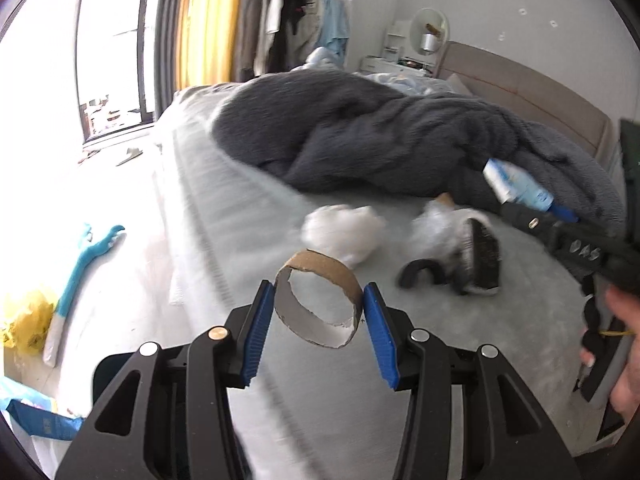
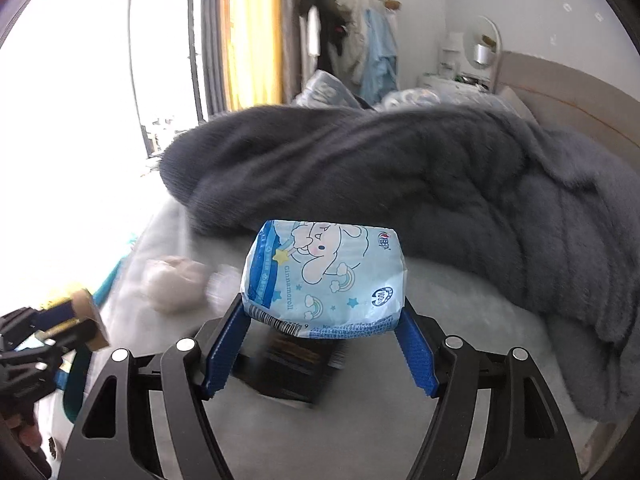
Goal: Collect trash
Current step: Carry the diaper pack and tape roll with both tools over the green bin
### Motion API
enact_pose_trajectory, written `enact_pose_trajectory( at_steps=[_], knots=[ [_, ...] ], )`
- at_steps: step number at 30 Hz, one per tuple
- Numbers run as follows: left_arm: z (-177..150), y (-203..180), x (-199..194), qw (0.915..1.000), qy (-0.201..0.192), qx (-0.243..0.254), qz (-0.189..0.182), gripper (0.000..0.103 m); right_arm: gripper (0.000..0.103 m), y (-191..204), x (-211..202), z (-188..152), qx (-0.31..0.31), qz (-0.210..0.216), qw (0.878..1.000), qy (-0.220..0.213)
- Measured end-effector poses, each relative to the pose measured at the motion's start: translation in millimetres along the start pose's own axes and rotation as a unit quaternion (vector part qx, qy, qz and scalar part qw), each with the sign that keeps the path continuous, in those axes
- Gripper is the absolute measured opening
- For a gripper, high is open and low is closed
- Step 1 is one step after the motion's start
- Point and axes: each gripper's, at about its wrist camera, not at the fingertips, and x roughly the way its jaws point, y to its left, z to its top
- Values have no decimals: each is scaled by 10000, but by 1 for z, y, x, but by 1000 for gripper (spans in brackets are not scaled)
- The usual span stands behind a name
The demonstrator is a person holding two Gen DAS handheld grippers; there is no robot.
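Note:
My left gripper (image 1: 319, 300) is shut on a flattened cardboard tube ring (image 1: 318, 306) and holds it above the bed. My right gripper (image 2: 325, 312) is shut on a light-blue Cinnamoroll tissue pack (image 2: 326, 280) above the bed; that pack also shows at the right of the left wrist view (image 1: 516, 186). On the pale bed sheet (image 1: 280, 400) lie a crumpled white tissue ball (image 1: 344, 232), a clear plastic wad (image 1: 436, 228) and a black brush-like item (image 1: 480, 256). The left gripper with its cardboard ring shows at the left of the right wrist view (image 2: 86, 320).
A dark grey fluffy blanket (image 1: 360, 132) is heaped across the bed behind the trash. A headboard (image 1: 532, 96) stands at the right. On the floor at the left lie a teal scrubber (image 1: 80, 264), a yellow bag (image 1: 28, 320) and a blue package (image 1: 40, 420).

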Motion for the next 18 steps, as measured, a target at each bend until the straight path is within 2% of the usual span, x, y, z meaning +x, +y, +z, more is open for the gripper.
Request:
enact_pose_trajectory(
  at_steps=[5, 11, 18],
  knots=[
    [-12, 32, 3, 9992, 351, -79, 184, 49, 72, 41, -7, 9, -162, 388, 9990, -140],
    [-35, 76, 12, 9952, 840, -262, 432, 49, 72, 93, -1, 9, -315, 886, 9956, -15],
    [-72, 139, 19, 9832, 1495, -712, 774, 49, 72, 151, 6, 5, -451, 1426, 9885, 213]
  ],
)
